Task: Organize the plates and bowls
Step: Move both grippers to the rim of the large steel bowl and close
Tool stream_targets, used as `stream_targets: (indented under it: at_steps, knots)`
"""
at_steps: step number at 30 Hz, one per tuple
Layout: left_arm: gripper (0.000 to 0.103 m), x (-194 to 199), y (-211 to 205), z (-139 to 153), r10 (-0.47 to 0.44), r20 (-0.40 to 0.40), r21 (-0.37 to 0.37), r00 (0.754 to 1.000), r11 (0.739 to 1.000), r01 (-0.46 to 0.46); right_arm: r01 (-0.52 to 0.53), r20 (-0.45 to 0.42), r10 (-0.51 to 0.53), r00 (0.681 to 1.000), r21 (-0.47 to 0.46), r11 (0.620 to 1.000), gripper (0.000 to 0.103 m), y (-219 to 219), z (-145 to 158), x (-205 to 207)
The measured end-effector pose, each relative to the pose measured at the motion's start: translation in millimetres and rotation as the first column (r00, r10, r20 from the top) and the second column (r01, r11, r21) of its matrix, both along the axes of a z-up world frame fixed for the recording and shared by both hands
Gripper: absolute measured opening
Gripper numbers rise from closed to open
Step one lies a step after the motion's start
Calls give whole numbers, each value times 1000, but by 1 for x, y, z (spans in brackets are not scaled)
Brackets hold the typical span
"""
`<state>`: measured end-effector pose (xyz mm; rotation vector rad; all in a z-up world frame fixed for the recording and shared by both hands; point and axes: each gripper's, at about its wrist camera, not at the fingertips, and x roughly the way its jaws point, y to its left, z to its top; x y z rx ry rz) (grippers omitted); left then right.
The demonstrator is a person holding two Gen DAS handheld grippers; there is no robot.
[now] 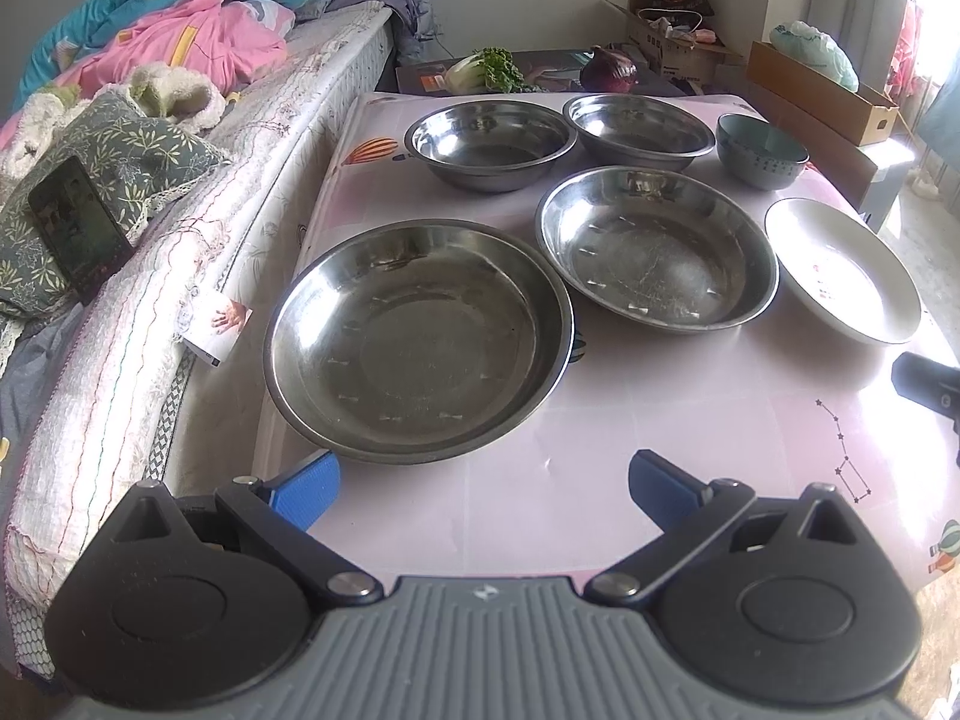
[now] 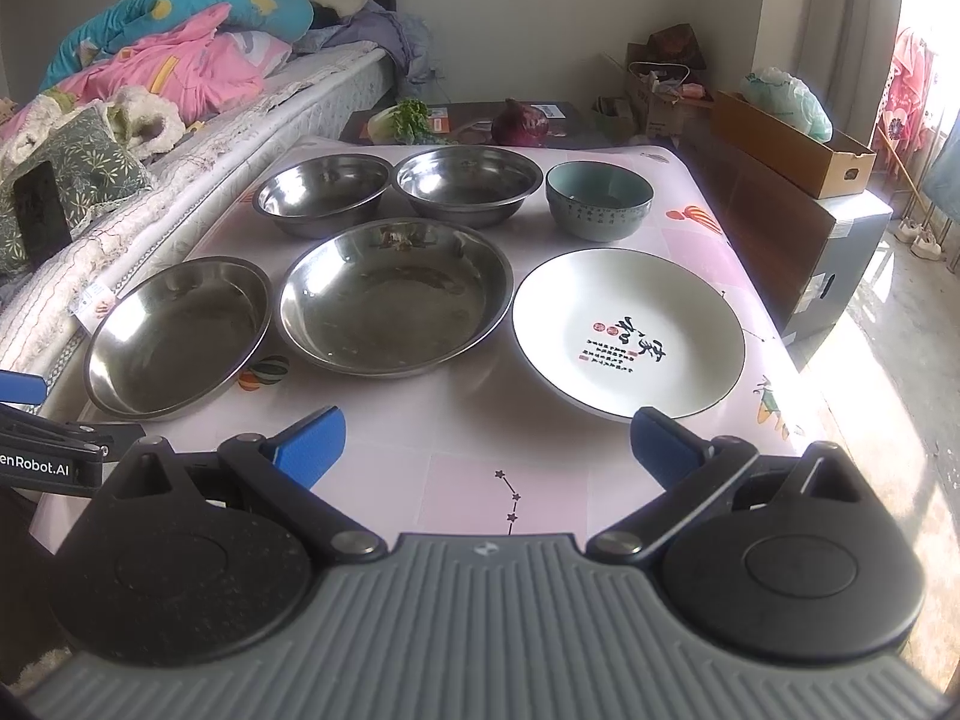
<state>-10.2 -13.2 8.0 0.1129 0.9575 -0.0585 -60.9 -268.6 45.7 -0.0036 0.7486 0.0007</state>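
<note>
On the pink table (image 1: 690,420) lie two steel plates: one at front left (image 1: 417,339) (image 2: 177,336), one in the middle (image 1: 657,249) (image 2: 396,294). Behind them stand two steel bowls (image 1: 489,141) (image 1: 639,126) (image 2: 324,192) (image 2: 468,183) and a teal ceramic bowl (image 1: 762,150) (image 2: 600,198). A white plate with red and black writing (image 1: 843,267) (image 2: 627,330) sits at front right. My left gripper (image 1: 483,486) hangs open just before the front-left steel plate, holding nothing. My right gripper (image 2: 486,444) is open and empty, its right fingertip near the white plate's rim.
A bed (image 1: 180,276) with a pink and blue quilt, a cushion and a phone (image 1: 78,225) runs along the table's left edge. Behind the table lie greens (image 1: 489,69) and a purple cabbage (image 1: 609,69). Cardboard boxes (image 2: 792,144) stand at the right.
</note>
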Motion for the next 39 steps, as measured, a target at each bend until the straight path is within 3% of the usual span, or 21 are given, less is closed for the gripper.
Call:
stream_targets:
  at_steps: [16,25,32,39]
  knots:
    - [103,42,44,12,109,88,-12,990,994,-108,-8,110,30,993,-198,980,102,6,17,53]
    - [103,88,63,23,133,115,5,984,991,-134,-105,166,96,981,44,994,102,7,36,118]
    - [103,140,72,33,119,121,-33,985,993,-116,-142,171,103,980,234,962,102,9,39,182]
    - [103,206,60,23,57,127,-42,990,998,-52,-142,106,113,988,321,936,101,24,20,259]
